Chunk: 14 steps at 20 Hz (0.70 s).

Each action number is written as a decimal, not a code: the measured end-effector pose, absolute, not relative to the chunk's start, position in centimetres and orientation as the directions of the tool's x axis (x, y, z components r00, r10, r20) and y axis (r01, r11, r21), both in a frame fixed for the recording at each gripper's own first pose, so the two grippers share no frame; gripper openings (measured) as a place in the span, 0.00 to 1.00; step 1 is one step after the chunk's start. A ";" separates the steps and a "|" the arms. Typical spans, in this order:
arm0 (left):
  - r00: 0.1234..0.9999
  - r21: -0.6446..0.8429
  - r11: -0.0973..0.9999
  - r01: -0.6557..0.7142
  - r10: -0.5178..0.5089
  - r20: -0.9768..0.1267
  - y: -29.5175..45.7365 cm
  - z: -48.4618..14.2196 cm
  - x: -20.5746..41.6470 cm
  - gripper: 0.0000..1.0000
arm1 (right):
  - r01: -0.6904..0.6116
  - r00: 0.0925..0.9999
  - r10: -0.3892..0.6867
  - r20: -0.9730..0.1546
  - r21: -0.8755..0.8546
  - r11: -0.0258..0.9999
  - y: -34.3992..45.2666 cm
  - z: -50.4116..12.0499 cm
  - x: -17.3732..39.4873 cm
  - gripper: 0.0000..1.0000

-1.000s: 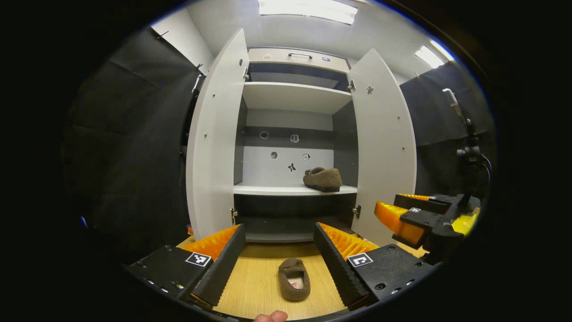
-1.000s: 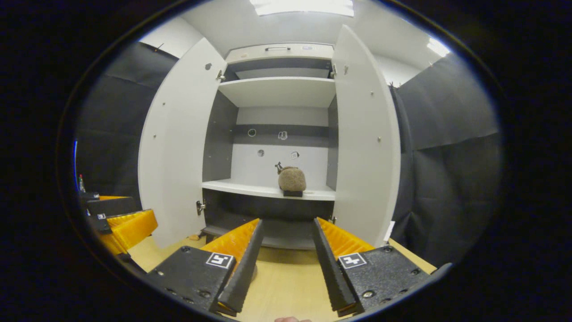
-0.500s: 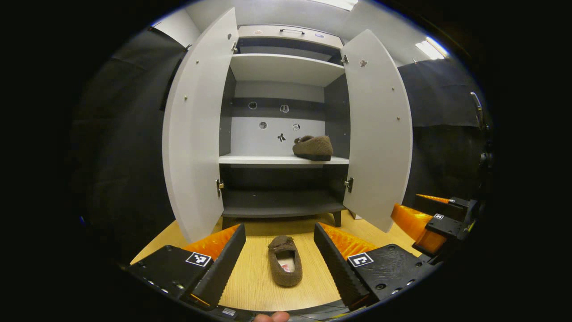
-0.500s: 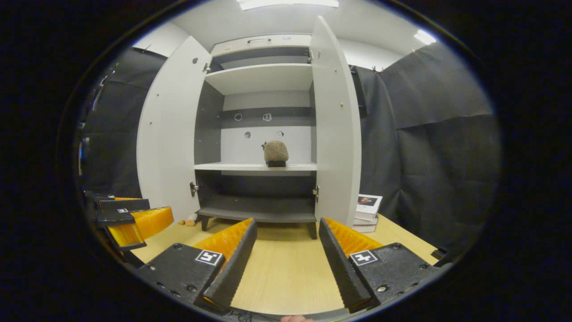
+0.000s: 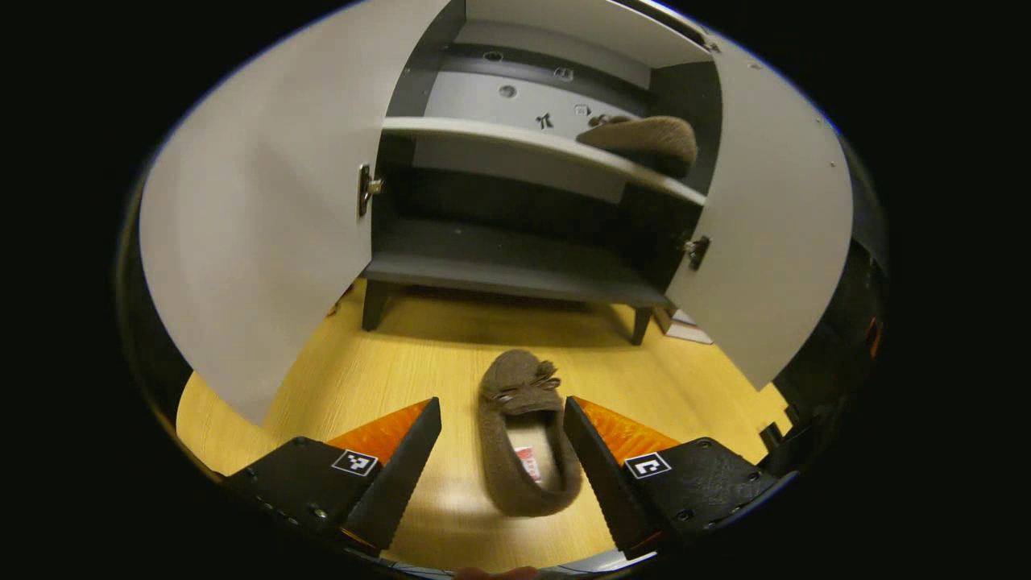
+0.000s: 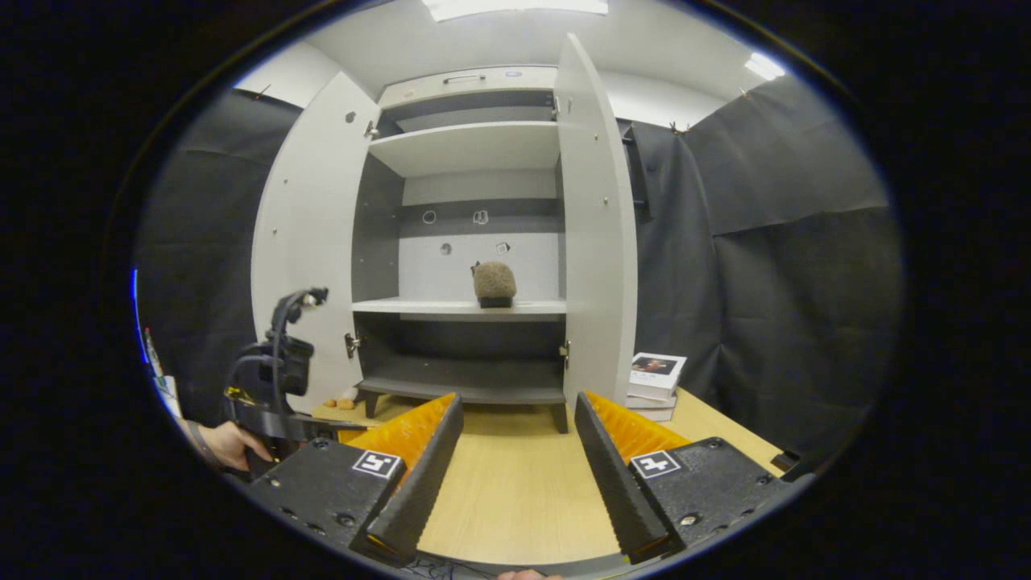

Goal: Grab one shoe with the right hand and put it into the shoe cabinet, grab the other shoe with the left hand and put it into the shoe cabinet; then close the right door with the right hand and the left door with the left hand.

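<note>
In the left gripper view we see the left gripper [image 5: 501, 451] spread wide, its 2 black-and-orange ribbed fingers [image 5: 399, 467] low at 6 o'clock. Between them lies the brown fuzzy slipper on the floor [image 5: 523, 431], lying on the pale wooden floor [image 5: 419, 362] with its bow-trimmed toe pointing toward 12 o'clock, at the cabinet. The heel end of that slipper sits inside the gap; the toe reaches beyond the fingertips. We cannot tell whether either finger touches it, though a strip of floor shows on the left side.

Ahead, from 10 to 2 o'clock, stands the tall white shoe cabinet [image 5: 515, 266] with its left door [image 5: 258, 209] and right door [image 5: 765, 234] both swung open. The second brown fuzzy slipper [image 5: 644, 138] rests on the white middle shelf [image 5: 483, 133], toward the shelf's right end, at about 1 o'clock.

In the right gripper view, the right gripper [image 6: 515, 475] is also wide open and holds nothing; bare floor shows between its fingers. The shelved slipper appears there at 12 o'clock, just above centre, seen end-on. At 8 o'clock we see a hand [image 6: 221, 443] gripping the other tool's handle. A small stack of books [image 6: 656, 383] lies on the floor just beside the right door, at about 4 o'clock.
</note>
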State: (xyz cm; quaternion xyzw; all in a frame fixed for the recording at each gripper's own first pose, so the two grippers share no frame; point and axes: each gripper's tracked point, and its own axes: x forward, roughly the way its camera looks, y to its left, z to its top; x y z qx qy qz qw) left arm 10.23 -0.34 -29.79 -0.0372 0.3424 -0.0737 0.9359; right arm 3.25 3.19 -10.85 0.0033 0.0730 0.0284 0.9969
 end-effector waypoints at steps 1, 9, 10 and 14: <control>0.730 -0.103 0.989 0.109 -0.150 -0.667 0.1 -31.7 10.4 0.95 | -0.053 0.988 0.053 -0.146 0.005 0.999 3.0 -10.8 3.2 0.89; 0.663 -0.153 0.983 0.106 -0.184 -0.726 -0.7 -37.6 11.5 0.90 | -0.029 0.980 0.020 -0.196 -0.041 0.999 1.8 -12.1 3.5 0.89; 0.671 -0.159 0.982 0.102 -0.186 -0.718 -0.7 -37.7 11.8 0.84 | -0.030 0.979 0.021 -0.201 -0.043 0.999 1.9 -12.1 3.6 0.89; 0.686 -0.223 0.971 0.088 -0.222 -0.693 -2.0 -38.0 12.2 0.57 | -0.038 0.977 0.026 -0.210 -0.054 0.998 2.2 -12.3 3.8 0.89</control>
